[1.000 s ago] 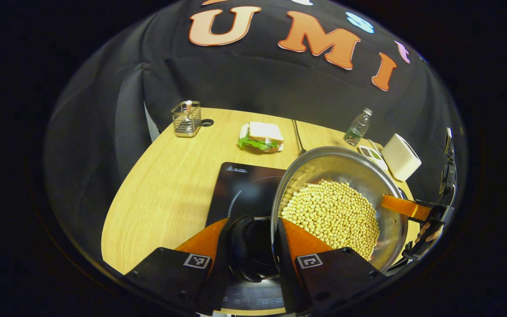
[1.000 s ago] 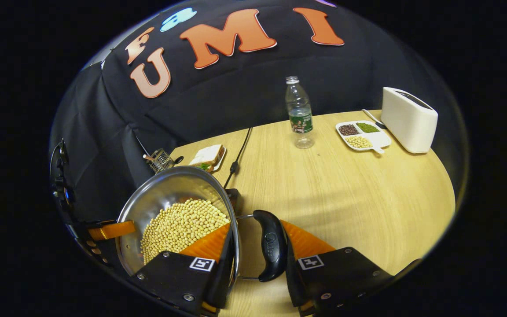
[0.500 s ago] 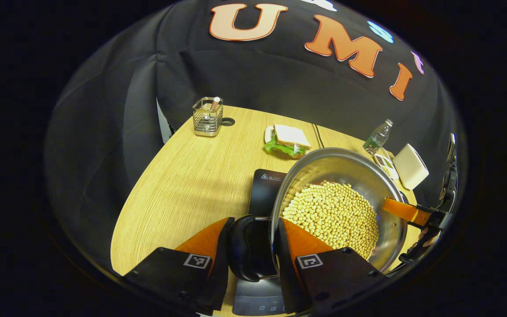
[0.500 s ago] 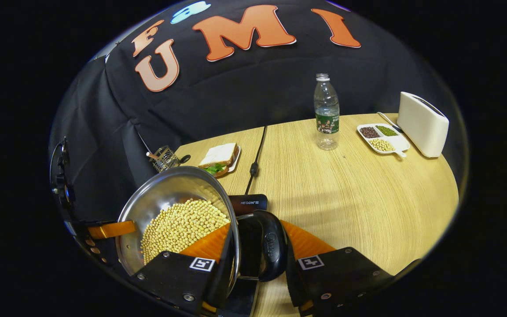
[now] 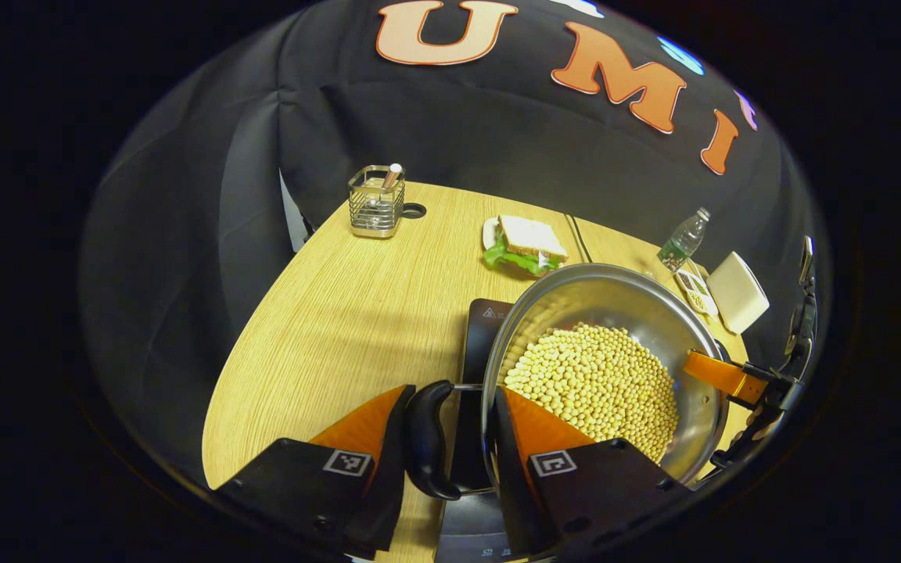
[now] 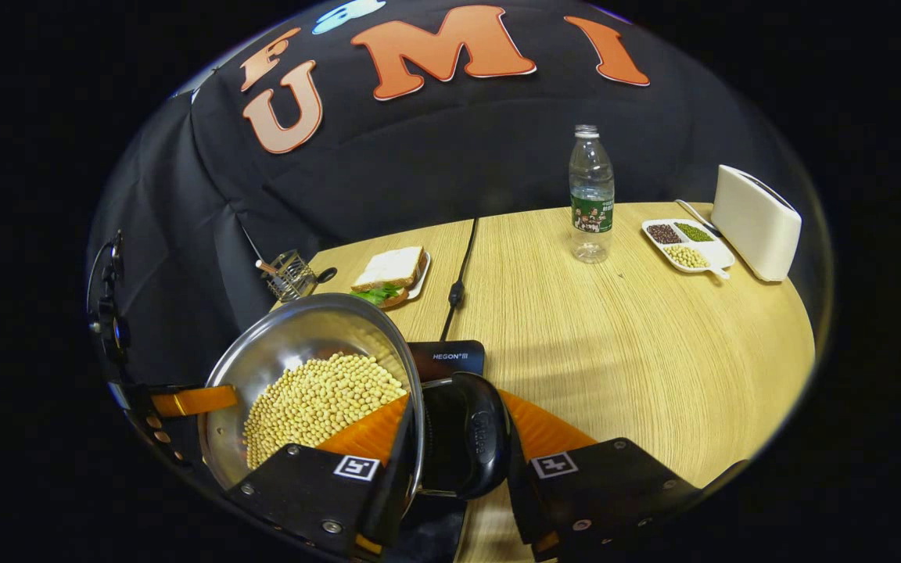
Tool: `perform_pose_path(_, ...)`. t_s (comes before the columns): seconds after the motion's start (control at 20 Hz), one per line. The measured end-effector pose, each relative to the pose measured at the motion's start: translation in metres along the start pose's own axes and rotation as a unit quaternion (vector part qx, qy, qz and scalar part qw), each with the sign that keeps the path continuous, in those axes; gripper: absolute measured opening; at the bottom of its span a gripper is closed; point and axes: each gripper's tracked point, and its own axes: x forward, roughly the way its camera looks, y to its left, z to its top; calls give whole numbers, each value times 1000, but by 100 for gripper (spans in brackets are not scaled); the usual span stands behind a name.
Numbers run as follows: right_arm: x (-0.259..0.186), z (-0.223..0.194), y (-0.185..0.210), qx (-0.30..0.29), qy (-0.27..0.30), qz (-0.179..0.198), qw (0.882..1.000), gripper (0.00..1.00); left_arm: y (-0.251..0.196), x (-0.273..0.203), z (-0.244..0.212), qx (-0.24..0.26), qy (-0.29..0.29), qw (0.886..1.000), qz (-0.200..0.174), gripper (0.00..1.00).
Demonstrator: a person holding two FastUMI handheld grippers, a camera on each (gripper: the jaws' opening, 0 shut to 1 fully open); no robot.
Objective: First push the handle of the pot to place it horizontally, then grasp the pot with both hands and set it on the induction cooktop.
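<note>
Left gripper [image 5: 450, 438] clamps the pot's [image 5: 615, 309] rim and near handle [image 5: 425, 438]. The pot, full of beans [image 5: 595, 383], hangs partly over the induction cooktop [image 5: 483, 324], tilted (seemingly off-centre). Right gripper [image 6: 454, 461] grips the opposite rim and handle [image 6: 478, 446]; the handle axis runs gripper to gripper.

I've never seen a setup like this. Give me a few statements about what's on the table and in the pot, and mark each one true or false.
1. The pot holds yellow beans. True.
2. The sandwich lies inside the pot. False: it sits on the table, beyond the pot.
3. The bottle stands upright. True.
4. The toaster is on the cooktop. False: it stands at the table's far edge, beside a tray.
</note>
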Motion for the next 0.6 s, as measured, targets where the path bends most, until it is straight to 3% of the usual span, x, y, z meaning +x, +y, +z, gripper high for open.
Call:
perform_pose_path(0.1, -1, -1, -1, 13, 2, 3, 1000, 59, 0, 0, -3, 0, 5, 1000, 0, 60)
perform_pose_path(0.25, -11, 7, 1, 13, -12, 12, 1000, 63, -2, -3, -7, -16, 15, 1000, -4, 63)
perform_pose_path(0.4, -30, 27, -2, 10, -50, 18, 999, 77, -2, -14, 2, -42, 4, 999, 1, 65)
perform_pose_path(0.5, -49, 38, -15, 4, -65, 15, 998, 92, 6, -24, 20, -39, -37, 998, 20, 80)
perform_pose_path(0.6, -73, 53, -37, 0, -85, 1, 996, 96, 8, -51, 41, -30, -83, 995, 35, 98)
